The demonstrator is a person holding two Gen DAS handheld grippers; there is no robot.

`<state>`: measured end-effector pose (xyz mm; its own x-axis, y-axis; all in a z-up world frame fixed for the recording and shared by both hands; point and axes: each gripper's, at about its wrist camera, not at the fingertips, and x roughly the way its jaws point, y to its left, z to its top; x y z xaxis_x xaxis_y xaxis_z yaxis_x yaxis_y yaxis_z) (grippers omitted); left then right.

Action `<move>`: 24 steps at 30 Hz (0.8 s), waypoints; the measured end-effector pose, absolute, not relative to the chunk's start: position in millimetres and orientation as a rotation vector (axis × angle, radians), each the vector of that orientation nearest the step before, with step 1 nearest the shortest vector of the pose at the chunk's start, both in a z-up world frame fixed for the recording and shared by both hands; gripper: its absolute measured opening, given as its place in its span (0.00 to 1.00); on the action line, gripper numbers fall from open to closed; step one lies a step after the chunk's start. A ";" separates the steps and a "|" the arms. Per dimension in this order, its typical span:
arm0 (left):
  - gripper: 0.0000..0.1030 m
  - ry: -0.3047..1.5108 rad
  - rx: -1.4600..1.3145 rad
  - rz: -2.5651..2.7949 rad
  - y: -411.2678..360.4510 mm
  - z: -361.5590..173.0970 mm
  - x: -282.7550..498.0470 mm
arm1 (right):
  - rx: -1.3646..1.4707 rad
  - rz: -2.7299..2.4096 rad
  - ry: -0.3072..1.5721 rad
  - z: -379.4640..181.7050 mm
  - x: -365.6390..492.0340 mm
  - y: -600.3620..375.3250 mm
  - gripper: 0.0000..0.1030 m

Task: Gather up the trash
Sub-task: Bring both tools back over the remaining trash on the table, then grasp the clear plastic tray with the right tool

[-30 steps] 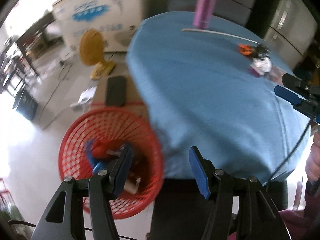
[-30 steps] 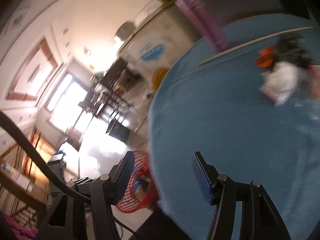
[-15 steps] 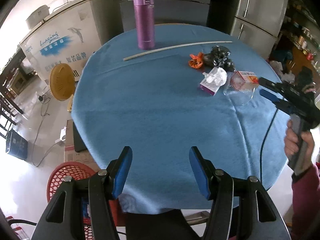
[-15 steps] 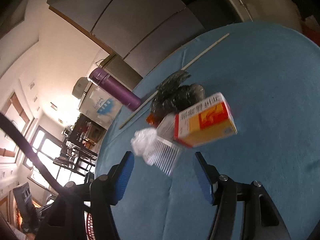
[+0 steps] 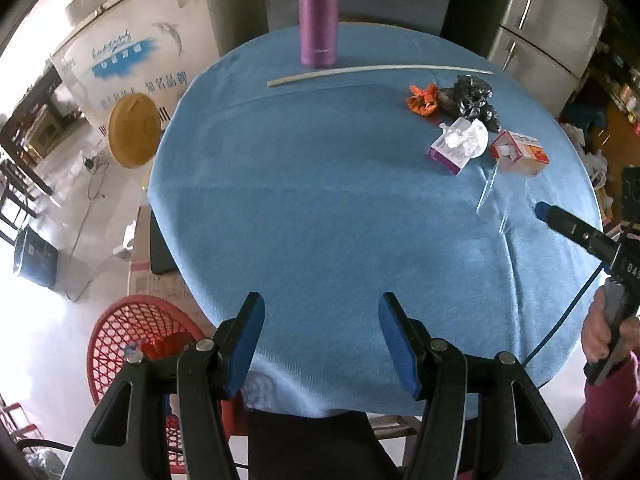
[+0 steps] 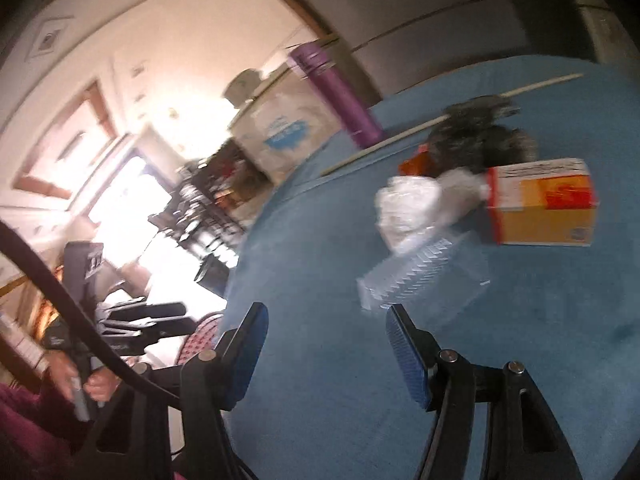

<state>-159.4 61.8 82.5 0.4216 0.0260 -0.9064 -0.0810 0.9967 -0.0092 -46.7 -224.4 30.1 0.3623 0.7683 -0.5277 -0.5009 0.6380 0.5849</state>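
Trash lies at the far right of the round blue table [image 5: 320, 200]: an orange scrap [image 5: 422, 98], a black crumpled bag [image 5: 470, 96], a purple box with white tissue [image 5: 460, 146], a red-orange carton [image 5: 520, 152] and a clear plastic tray [image 5: 494, 196]. My left gripper [image 5: 320, 340] is open and empty over the near table edge. My right gripper [image 6: 324, 344] is open and empty, just short of the clear tray [image 6: 424, 276] and carton [image 6: 544, 204]; it shows in the left wrist view [image 5: 544, 210]. A red basket [image 5: 140, 332] stands on the floor at lower left.
A purple flask [image 5: 318, 12] stands at the table's far edge with a long pale stick [image 5: 376, 72] in front of it. A white chest freezer [image 5: 140, 56], a yellow fan [image 5: 134, 130] and a cardboard box [image 5: 148, 272] are left of the table. Grey cabinets stand behind.
My left gripper swung up from over the red basket to face the table. My right gripper moved toward the trash pile; the tray and carton now sit close ahead of it.
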 end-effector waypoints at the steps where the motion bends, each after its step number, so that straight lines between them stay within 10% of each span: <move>1: 0.58 1.135 -0.057 0.063 62.4 81.6 -160.2 | 0.377 0.813 0.873 29.2 -46.8 -230.1 0.64; 24: 0.58 1.126 -0.107 0.021 76.8 76.2 -178.4 | 0.428 0.814 0.794 70.7 -21.0 -183.0 0.72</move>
<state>-178.4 76.8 76.2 0.4304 -0.0373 -0.9019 -0.0708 0.9947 -0.0750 -21.0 -183.0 70.7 0.4289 0.7780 -0.4591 -0.4778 0.6267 0.6155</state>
